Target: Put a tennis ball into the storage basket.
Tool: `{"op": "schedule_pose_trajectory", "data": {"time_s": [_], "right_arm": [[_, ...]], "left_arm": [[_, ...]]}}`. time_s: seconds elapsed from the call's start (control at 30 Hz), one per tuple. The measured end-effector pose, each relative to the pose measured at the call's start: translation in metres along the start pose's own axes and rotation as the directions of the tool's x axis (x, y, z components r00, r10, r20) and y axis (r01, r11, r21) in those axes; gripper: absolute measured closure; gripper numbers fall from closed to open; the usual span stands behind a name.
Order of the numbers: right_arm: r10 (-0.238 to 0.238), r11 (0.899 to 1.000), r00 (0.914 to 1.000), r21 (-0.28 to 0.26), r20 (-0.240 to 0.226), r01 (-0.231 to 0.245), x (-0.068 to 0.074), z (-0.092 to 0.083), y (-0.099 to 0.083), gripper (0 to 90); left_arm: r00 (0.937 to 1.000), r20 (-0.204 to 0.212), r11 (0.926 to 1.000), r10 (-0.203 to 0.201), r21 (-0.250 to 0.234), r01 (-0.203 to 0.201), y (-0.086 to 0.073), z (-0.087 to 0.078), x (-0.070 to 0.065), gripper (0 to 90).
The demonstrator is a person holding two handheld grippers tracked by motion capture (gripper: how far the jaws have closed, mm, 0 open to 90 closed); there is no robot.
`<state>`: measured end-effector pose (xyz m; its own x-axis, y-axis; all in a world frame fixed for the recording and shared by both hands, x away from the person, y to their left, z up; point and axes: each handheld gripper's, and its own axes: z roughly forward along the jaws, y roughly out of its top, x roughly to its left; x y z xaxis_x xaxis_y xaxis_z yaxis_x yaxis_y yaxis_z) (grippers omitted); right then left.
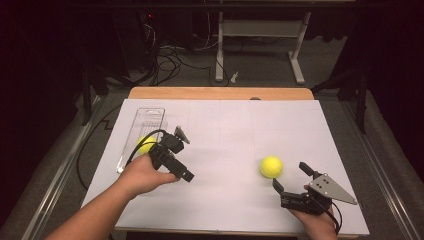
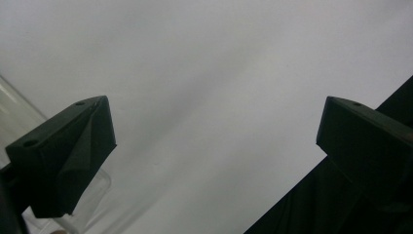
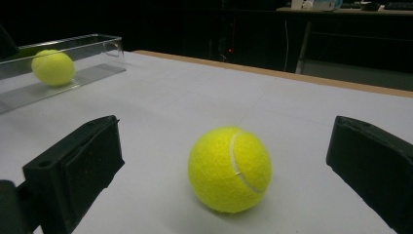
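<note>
Two tennis balls are in play. One tennis ball (image 1: 271, 167) sits loose on the white tabletop (image 1: 225, 130), and the other ball (image 1: 144, 144) is already inside the clear plastic tray (image 1: 145, 120) on the left side.

It looks like the job now is to pick up the loose ball. The right gripper (image 1: 291, 177) is low on the tabletop, just behind that ball. Its fingers (image 3: 73, 165) are spread wide and hold nothing. In the right gripper view the ball (image 3: 230, 168) sits between them but a bit farther off, not touching either one.

To do this well, slide the right gripper forward until the ball sits deep between the fingers. Keep the gripper low, so the fingers meet the ball at its fattest part. If they close too high, the ball may pop out. A ball rolls easily, so don't bump it with one finger first. Close slowly and evenly from both sides. The fuzzy skin should help the fingers hold on.

The left gripper (image 1: 175, 152) is by the tray, tipped down at the tabletop. Its fingers (image 2: 63, 156) are spread apart too and hold nothing. It is well away from the loose ball, so it should not get in the way.
</note>
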<state>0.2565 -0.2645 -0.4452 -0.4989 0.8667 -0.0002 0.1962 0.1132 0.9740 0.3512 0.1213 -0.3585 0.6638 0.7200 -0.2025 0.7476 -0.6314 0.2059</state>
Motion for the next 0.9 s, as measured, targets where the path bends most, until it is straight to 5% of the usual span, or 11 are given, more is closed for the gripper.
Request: {"op": "schedule_pose_trajectory", "data": {"time_s": [0.9], "right_arm": [[-0.022,0.999,0.9997,0.027,0.004,0.022,0.002,0.008,0.002,0.3]], "left_arm": [[0.9997,0.024,0.9998,-0.006,-0.02,0.006,0.002,-0.002,0.002,2.6]]}}
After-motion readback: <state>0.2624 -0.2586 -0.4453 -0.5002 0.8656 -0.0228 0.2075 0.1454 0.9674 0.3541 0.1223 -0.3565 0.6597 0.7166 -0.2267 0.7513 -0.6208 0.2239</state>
